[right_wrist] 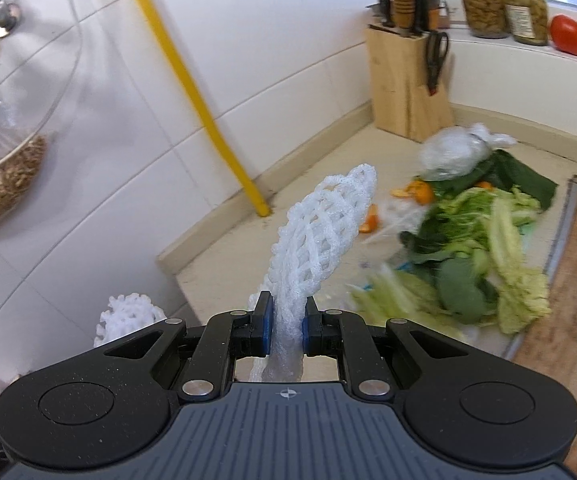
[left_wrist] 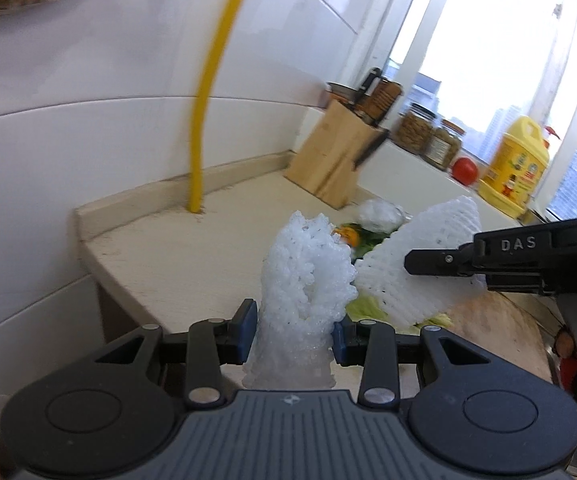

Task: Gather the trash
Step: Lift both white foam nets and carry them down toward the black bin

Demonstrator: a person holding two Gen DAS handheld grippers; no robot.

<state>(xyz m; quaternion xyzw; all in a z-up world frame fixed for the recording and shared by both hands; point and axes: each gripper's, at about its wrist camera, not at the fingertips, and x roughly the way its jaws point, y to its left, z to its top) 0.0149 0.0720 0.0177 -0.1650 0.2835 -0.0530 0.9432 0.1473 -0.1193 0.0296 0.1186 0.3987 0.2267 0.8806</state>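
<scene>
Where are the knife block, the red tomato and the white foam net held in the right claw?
knife block [right_wrist: 404, 80], right wrist view, front wooden face.
tomato [right_wrist: 567, 34], right wrist view, middle of its skin.
foam net [right_wrist: 320, 232], right wrist view, mesh above the pads.

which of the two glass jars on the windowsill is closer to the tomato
The jar with the white label, directly beside the tomato; the unlabelled jar stands on its far side, toward the knife block.

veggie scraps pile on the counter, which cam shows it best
The right wrist view: the veggie scraps spread in the open beside the wooden board. In the left wrist view, only slivers peek out behind the two foam nets.
</scene>
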